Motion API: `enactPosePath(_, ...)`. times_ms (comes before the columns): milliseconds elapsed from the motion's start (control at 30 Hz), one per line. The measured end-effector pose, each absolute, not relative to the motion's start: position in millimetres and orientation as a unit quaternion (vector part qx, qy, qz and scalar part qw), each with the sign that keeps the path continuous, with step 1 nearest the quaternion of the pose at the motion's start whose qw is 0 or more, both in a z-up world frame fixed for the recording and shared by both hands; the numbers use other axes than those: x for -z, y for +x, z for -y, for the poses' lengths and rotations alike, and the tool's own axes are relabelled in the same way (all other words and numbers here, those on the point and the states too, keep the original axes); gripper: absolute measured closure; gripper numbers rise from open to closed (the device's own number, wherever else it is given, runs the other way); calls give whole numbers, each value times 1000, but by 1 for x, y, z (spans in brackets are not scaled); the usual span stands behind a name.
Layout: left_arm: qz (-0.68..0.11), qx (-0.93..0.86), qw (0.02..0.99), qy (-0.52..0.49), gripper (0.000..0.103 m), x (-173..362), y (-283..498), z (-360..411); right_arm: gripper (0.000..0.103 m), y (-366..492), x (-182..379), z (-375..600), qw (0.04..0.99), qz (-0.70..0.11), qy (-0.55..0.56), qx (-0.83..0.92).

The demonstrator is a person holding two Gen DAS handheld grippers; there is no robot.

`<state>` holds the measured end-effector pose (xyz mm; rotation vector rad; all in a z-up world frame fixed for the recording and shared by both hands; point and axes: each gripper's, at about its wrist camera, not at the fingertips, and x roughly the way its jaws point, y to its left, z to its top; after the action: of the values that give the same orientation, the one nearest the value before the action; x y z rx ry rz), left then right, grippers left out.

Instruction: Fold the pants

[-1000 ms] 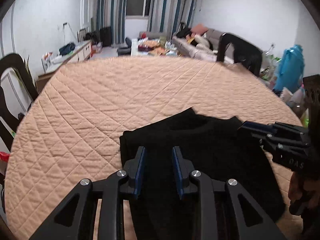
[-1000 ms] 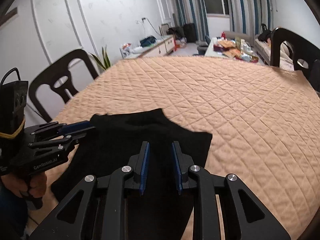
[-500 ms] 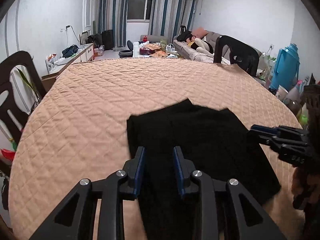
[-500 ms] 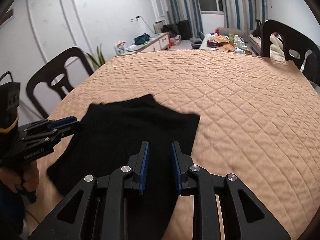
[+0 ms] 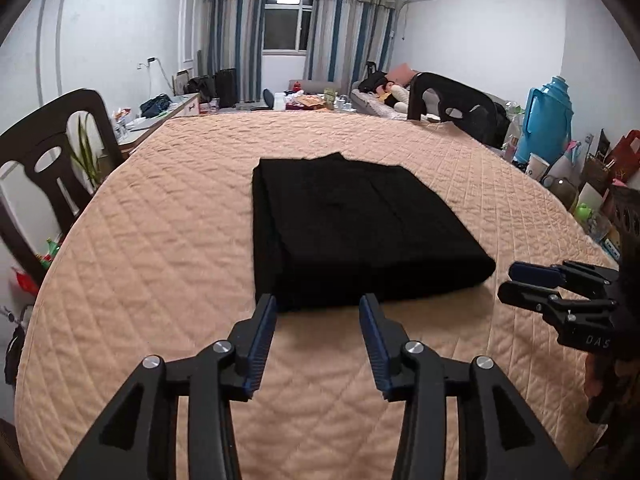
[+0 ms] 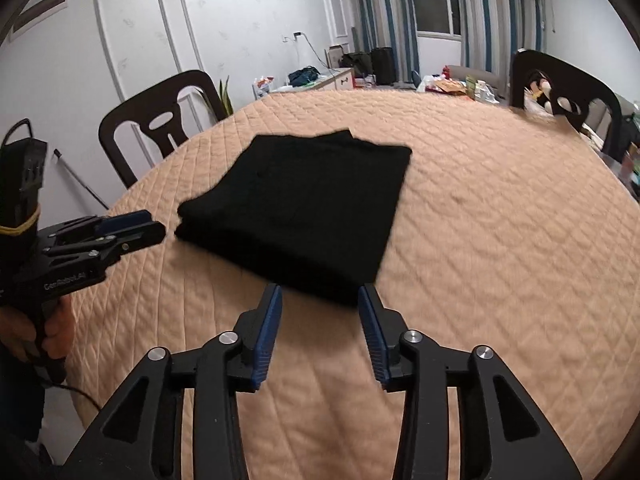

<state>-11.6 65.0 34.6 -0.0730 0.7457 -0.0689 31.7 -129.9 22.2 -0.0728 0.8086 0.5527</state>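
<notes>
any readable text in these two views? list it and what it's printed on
"GenRobot.AI": on the body of the left gripper, right wrist view.
"DAS", cut off at the frame edge: on the body of the right gripper, left wrist view.
Packaging and bags beside the table: print too small and blurred to read.

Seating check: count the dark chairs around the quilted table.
2 visible: one dark cut-out-back chair at the table's left edge, another at the far right edge. Others may sit out of view.
</notes>
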Motion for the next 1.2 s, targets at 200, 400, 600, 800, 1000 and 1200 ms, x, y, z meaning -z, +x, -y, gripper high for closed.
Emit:
enactPosePath(200,-379,5,925,-31,57,-20,-9,-65,61,18,-9,130,884,-396,-56,-243)
enactPosePath(400,-382,1,924,-22,57,-17,-2,-63,61,22,-8,131,888,-393,-60,-232)
enactPosePath(600,-392,-2,920,-11,57,-12,5,-62,61,30,-4,128,885,-400,-68,-227)
enactPosePath(800,-403,-3,915,-3,57,-7,14,-61,60,43,5,127,875,-424,-66,-224)
enactPosePath(1000,-422,-2,907,-3,49,1,19,-60,55,45,7,121,874,-425,-81,-221)
enactPosePath(1200,-427,-9,904,-2,40,3,20,-60,49,43,8,116,874,-424,-102,-214)
